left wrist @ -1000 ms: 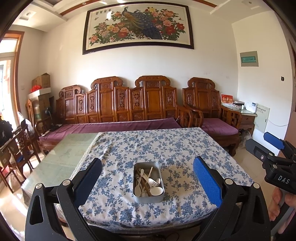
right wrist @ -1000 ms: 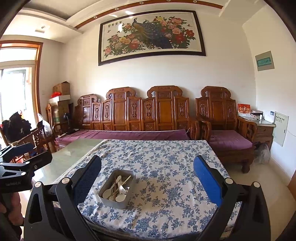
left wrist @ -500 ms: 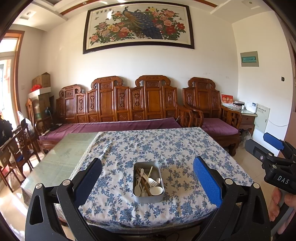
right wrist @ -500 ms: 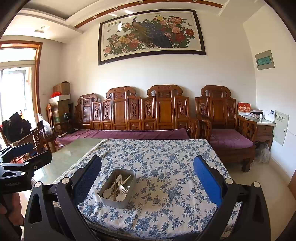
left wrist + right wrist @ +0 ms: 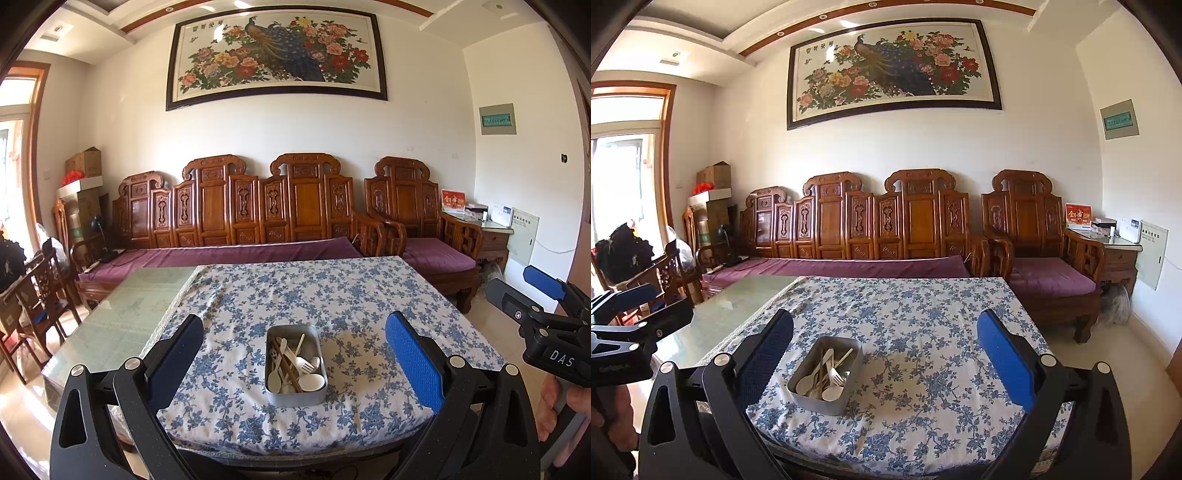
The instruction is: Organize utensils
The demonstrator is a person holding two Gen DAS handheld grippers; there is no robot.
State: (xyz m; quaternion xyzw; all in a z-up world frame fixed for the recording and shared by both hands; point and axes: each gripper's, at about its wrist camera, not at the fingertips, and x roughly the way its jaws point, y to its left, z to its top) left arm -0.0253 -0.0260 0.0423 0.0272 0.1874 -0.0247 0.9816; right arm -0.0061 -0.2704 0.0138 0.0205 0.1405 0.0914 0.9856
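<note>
Metal tin [image 5: 295, 363] on flowered cloth [image 5: 332, 295], centred between left tongs [image 5: 293, 354] fingers, low and ahead. In right wrist view, tin [image 5: 825, 374] just inside left finger of right tongs [image 5: 884, 354], off to that side.

Utensils [image 5: 293, 363] all piled inside tin: pale spoons, a pale fork, brown sticks, crossed and overlapping, bowls toward the near end. None seen on cloth outside tin.

Stage unclear. Fits utensils gathered into tin as the wanted end; fits equally a jumble waiting to be taken out and sorted. No move named that only one reading would call for.

If working the tin at all:
- Thin, light pieces, tangled; lifting one likely drags its neighbours.
- Handle ends the better pinch point; rounded bowls likely slip.
- Approach from above along the tin's long axis, clear of the rim.
- Tin looks light and may slide on cloth; bracing with the other tongs advisable.

Left tongs: spread wide, nothing between the pads, nothing touched, above near table edge.
Right tongs: spread just as wide, holding nothing, touching nothing; also seen from left wrist at far right [image 5: 532, 291], well apart from tin, hand [image 5: 561, 406] on its grip.
Left tongs body seen from right wrist at far left edge, clear of cloth.
</note>
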